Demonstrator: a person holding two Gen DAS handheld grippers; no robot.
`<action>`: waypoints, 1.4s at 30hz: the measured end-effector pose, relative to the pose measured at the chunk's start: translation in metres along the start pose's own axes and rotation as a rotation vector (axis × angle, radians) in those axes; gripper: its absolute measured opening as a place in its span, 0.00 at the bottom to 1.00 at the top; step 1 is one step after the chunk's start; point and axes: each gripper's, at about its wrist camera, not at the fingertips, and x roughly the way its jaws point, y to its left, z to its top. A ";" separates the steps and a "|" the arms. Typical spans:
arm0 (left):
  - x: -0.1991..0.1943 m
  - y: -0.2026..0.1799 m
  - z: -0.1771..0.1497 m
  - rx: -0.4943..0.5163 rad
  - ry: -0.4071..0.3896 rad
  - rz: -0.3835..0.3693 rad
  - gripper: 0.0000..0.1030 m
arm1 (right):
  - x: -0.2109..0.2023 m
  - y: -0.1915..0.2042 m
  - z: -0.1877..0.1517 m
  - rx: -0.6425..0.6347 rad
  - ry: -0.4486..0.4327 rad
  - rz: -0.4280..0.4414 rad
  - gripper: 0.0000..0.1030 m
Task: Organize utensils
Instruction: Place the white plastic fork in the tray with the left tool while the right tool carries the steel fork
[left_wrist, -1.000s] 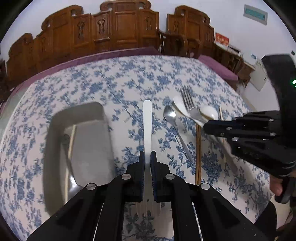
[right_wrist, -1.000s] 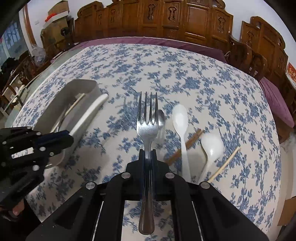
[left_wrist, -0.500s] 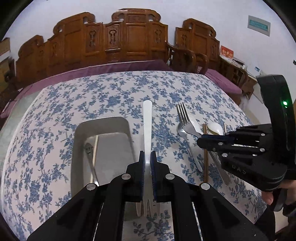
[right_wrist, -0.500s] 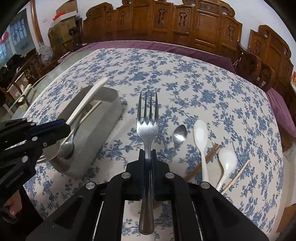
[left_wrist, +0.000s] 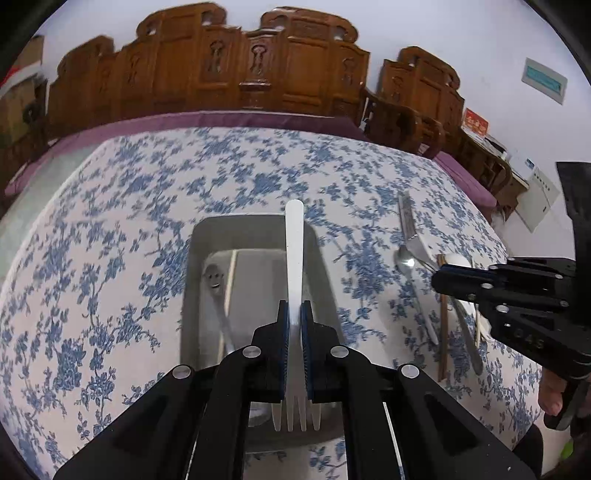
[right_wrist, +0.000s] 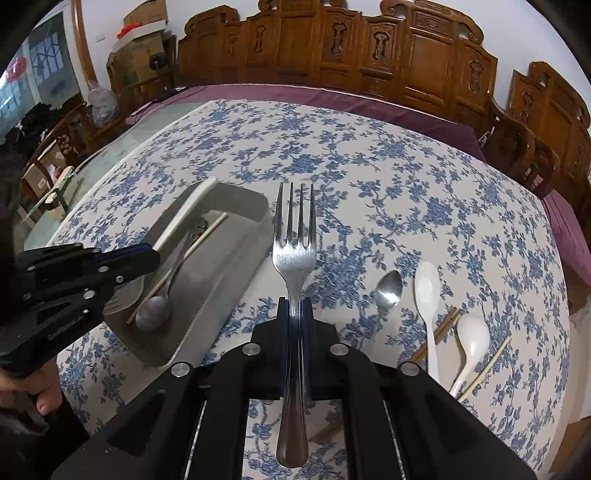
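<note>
Left gripper (left_wrist: 295, 314) you keep clamped on white fork (left_wrist: 294, 251) above tray (left_wrist: 255, 225), right gripper (right_wrist: 295, 314) grips steel fork (right_wrist: 294, 254).

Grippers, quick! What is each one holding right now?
Left gripper: shut on the white plastic fork, above the tray.
Right gripper: shut on the metal fork.

The left gripper (left_wrist: 294, 314) has carried its white plastic fork (left_wrist: 294, 258) sideways from above the bare cloth to over the grey tray (left_wrist: 195, 258). The right gripper (right_wrist: 295, 310) with the metal fork (right_wrist: 294, 254) drew closer to the tray's 3 o'clock side.
</note>
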 end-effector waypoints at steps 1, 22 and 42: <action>0.001 0.004 0.000 -0.007 0.003 0.002 0.05 | 0.001 0.002 0.001 -0.003 0.000 0.001 0.08; 0.017 0.033 0.003 -0.051 0.033 0.013 0.06 | 0.018 0.035 0.021 -0.025 0.001 0.039 0.08; -0.013 0.078 0.020 -0.103 -0.044 0.076 0.06 | 0.033 0.073 0.044 -0.029 -0.021 0.096 0.08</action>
